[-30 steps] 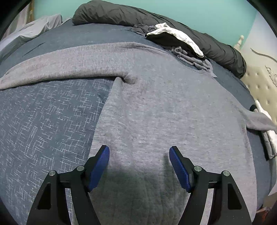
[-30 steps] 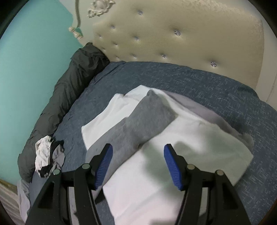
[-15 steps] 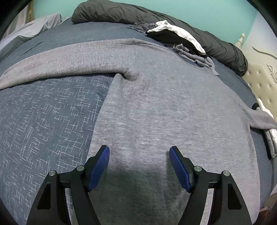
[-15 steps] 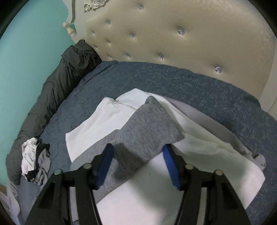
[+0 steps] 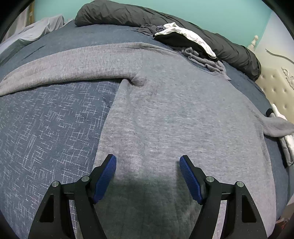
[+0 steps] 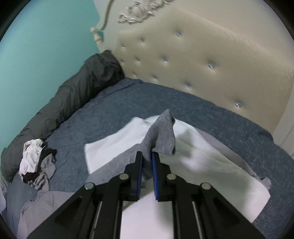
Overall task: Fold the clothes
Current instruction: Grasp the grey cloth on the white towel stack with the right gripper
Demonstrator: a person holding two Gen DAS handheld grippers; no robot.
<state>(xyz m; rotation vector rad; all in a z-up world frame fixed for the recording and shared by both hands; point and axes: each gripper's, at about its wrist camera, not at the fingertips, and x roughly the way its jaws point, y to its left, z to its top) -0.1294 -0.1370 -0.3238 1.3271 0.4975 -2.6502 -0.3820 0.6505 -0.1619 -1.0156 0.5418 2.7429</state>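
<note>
I have a grey sweater (image 5: 174, 114) spread flat on the blue bedspread (image 5: 46, 125), its body running away from my left gripper (image 5: 148, 168) and one sleeve stretched out sideways toward the far left. I judge it is laid out this way so the sleeves can be brought in over the body. The other sleeve trails off to the right, across a stack of white folded clothes (image 6: 211, 165) near the headboard (image 6: 211, 55).

My right gripper (image 6: 147, 158) is clamped nearly closed on the end of that sleeve (image 6: 163, 136), and the cuff stands up bunched above the blue pads, lifted clear of the white stack. Holding it at the tip should let the whole sleeve follow when I carry it back.

My left gripper is spread wide and grips nothing; it hangs just over the sweater's lower body, near its left edge. A heap of loose clothes (image 5: 185, 42) sits beside the dark rolled duvet (image 5: 119, 13).
</note>
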